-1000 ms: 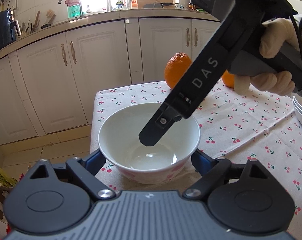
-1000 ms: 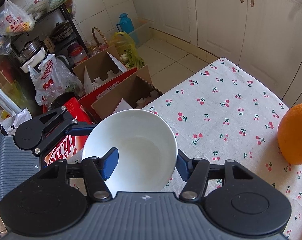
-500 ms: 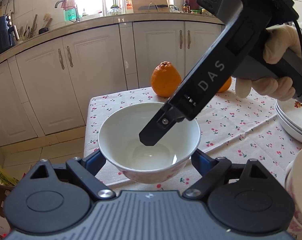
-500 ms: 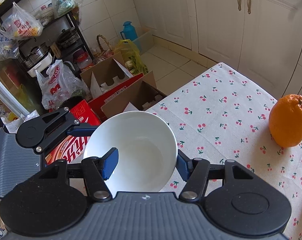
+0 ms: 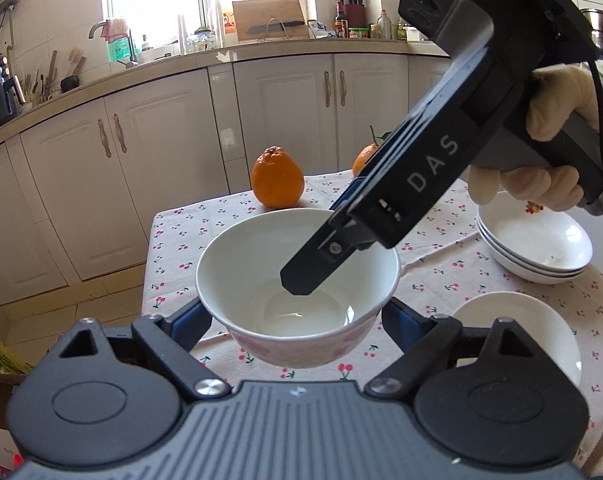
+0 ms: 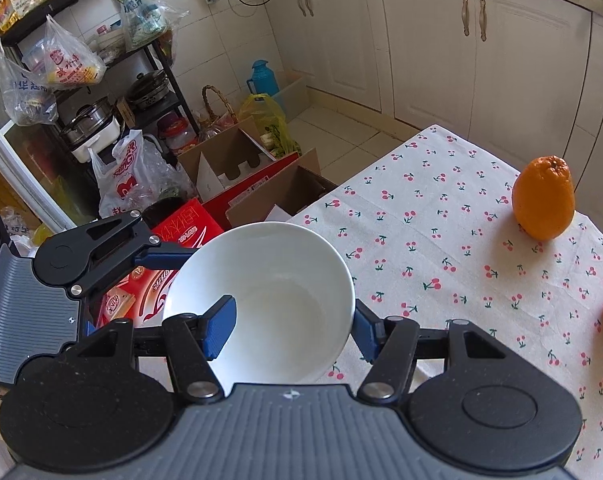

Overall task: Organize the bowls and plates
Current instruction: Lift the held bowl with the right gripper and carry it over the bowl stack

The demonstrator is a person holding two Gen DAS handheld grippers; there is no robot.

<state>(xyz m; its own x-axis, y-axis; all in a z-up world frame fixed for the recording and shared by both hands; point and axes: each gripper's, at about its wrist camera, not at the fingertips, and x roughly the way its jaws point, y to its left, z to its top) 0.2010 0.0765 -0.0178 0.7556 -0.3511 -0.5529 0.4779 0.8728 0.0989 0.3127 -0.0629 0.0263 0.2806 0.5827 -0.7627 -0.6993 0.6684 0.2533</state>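
Note:
A white bowl with pink cherries on its outside hangs above the cherry-print tablecloth. My left gripper is shut on it, its blue fingers clasping the two outer sides. My right gripper is shut on the same bowl, pinching its wall with one finger inside and one outside. The inner finger reaches down into the bowl in the left wrist view. A gloved hand holds the right gripper.
A stack of white shallow bowls stands at the right, with another white dish in front of it. Two oranges sit at the table's far end. Cardboard boxes and bags crowd the floor past the table's edge.
Both grippers have risen and moved along the table with the bowl held between them. The stack of shallow bowls and the white dish have come into view at the right.

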